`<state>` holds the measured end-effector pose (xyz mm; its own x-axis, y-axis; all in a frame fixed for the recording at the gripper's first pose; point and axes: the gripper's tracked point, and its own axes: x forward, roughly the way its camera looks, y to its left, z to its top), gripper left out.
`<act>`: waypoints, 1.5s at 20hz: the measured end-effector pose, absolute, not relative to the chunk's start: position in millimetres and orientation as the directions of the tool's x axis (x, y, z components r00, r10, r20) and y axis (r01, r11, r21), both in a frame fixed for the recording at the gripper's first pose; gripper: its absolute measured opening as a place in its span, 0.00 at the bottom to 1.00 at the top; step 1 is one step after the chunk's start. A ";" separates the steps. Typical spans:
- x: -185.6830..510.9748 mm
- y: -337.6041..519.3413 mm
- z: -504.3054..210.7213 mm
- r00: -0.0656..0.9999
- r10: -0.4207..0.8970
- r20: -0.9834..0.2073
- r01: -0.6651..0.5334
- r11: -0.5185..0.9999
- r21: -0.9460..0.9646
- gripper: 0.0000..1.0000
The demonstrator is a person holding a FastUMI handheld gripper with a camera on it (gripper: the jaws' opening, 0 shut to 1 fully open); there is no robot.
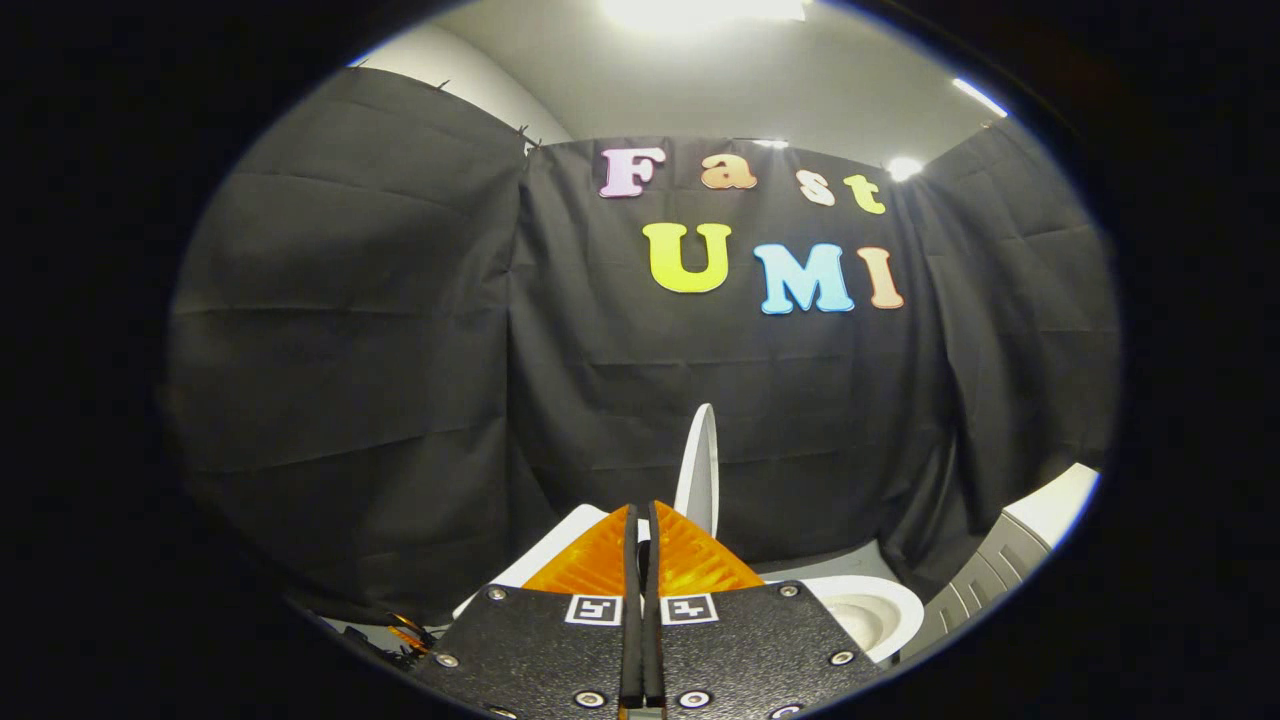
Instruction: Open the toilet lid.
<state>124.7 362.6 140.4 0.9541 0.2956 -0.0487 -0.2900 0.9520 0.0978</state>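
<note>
Lid [700, 465] is standing upright, edge-on, just beyond the gripper [641, 515], whose fingers are pressing together on nothing; bowl [865, 610] is lying open alongside.

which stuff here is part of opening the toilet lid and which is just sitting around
Part of the job:
- toilet lid, standing raised just beyond the fingers
- toilet bowl, open beside them
- gripper, fingers closed together, nothing visibly between them

Just there:
- grey cabinet past the bowl
- orange-and-black item on the floor, unclear what
</note>
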 end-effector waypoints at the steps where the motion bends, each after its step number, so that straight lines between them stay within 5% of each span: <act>1: 124.8 369.4 140.6 0.951 0.306 -0.050 -0.301 0.950 0.089 0.00; 12: 116.7 432.8 119.8 0.877 0.476 -0.063 -0.473 0.879 0.060 0.00; 17: 118.0 402.7 134.1 0.905 0.425 -0.014 -0.425 0.905 0.013 0.03; 19: 118.0 394.9 123.6 0.908 0.418 -0.032 -0.417 0.908 0.042 0.17; 24: 106.3 370.7 143.2 0.916 0.402 0.016 -0.402 0.915 0.014 0.89; 30: 98.8 314.8 167.7 0.941 0.325 0.097 -0.326 0.946 -0.007 0.95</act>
